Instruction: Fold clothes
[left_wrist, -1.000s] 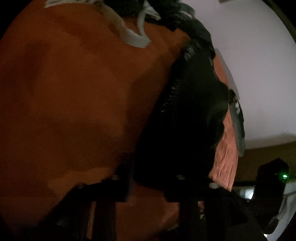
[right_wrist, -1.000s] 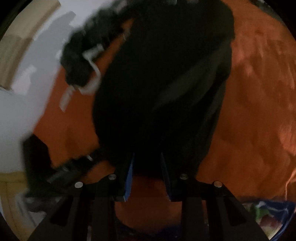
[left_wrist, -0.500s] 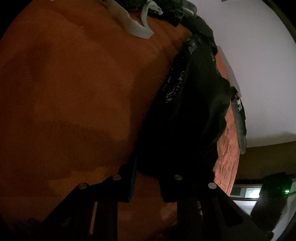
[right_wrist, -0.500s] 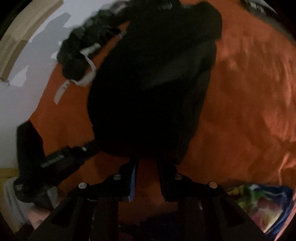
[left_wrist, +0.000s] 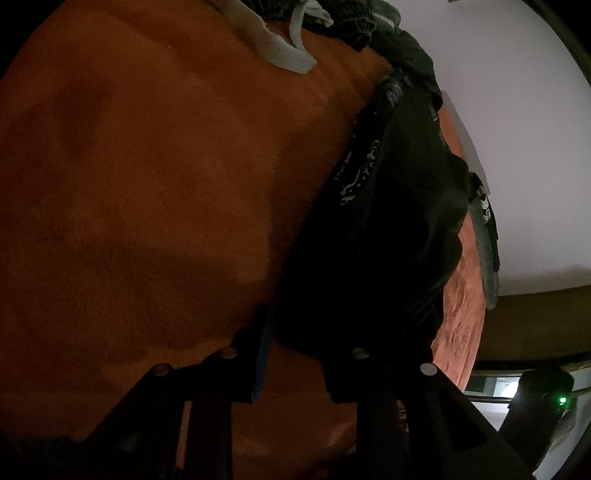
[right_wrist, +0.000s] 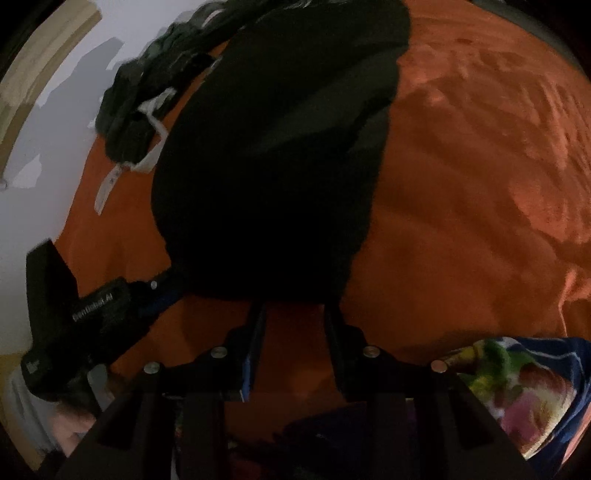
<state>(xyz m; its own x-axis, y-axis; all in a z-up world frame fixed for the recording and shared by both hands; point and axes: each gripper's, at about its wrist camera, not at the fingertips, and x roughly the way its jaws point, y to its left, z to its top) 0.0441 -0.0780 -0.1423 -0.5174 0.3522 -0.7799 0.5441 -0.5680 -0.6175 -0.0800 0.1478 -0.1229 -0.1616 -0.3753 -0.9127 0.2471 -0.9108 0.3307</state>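
A black garment (left_wrist: 388, 229) (right_wrist: 273, 155) lies spread on an orange bedspread (left_wrist: 166, 184) (right_wrist: 461, 221). My left gripper (left_wrist: 295, 332) is open at the garment's near corner, and the hem reaches in between its fingers. My right gripper (right_wrist: 293, 310) is also open, its fingertips just touching the near hem, with orange cloth showing between them. In the right wrist view the left gripper's fingers (right_wrist: 159, 291) reach the garment's lower left edge, with a hand (right_wrist: 70, 417) behind them.
A heap of dark clothes with white straps (left_wrist: 280, 55) (right_wrist: 140, 122) lies at the far end of the bed by the white wall (left_wrist: 517, 147). A grey item (left_wrist: 487, 240) hangs at the bed's edge. Bright floral fabric (right_wrist: 517, 387) lies near right.
The black garment was hanging lifted a second ago and now lies lower and flatter on the bedspread. Both grippers have drawn back to its near hem, and the right fingers stand slightly wider apart.
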